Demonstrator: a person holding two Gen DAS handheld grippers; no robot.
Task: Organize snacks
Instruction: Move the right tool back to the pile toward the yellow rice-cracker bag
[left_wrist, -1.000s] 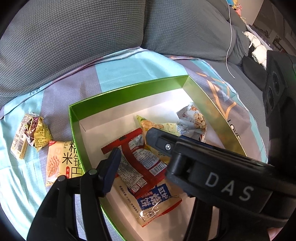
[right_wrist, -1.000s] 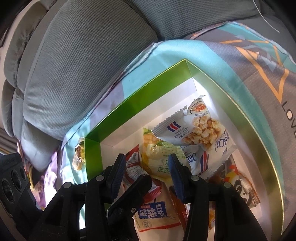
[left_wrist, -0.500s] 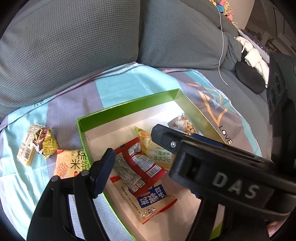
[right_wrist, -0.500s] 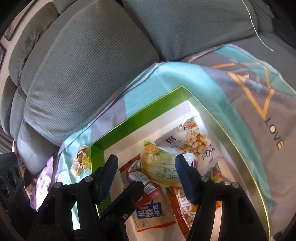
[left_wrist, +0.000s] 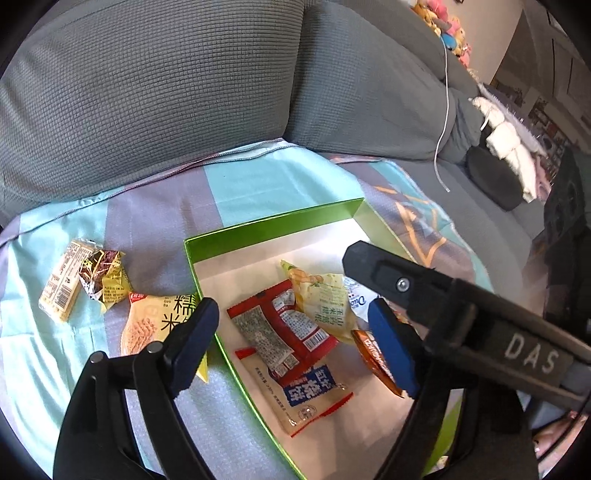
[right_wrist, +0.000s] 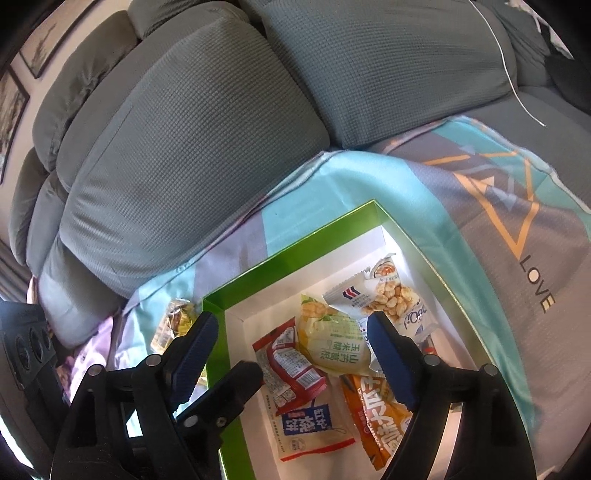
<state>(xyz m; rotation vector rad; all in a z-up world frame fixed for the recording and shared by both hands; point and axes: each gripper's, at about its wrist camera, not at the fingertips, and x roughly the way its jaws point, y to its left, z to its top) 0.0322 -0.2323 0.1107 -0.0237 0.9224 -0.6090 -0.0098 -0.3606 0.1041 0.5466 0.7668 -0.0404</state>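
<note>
A green box (left_wrist: 273, 225) (right_wrist: 295, 254) with a white floor lies on the cloth. Inside are a red packet (left_wrist: 284, 328) (right_wrist: 288, 369), a pale green packet (left_wrist: 325, 302) (right_wrist: 336, 343), a white and blue packet (left_wrist: 310, 395) (right_wrist: 310, 432), an orange packet (right_wrist: 380, 417) and a peanut packet (right_wrist: 384, 295). Left of the box lie a yellow rice-cracker packet (left_wrist: 155, 325), a crumpled yellow wrapper (left_wrist: 105, 278) and a pale bar (left_wrist: 64, 284). My left gripper (left_wrist: 295, 343) is open and empty above the box's left part. My right gripper (right_wrist: 291, 350) is open and empty above the box.
Grey sofa cushions (left_wrist: 166, 92) (right_wrist: 192, 147) rise behind the turquoise and grey cloth (left_wrist: 258, 177) (right_wrist: 498, 206). A white cord (left_wrist: 443, 110) hangs over the cushions. A dark pad (left_wrist: 495, 184) and white bundle (left_wrist: 509, 147) lie at the far right.
Both grippers have pulled back and up from the box, so more sofa and cloth show. The right gripper's jaws have opened wider. The snacks have not moved.
</note>
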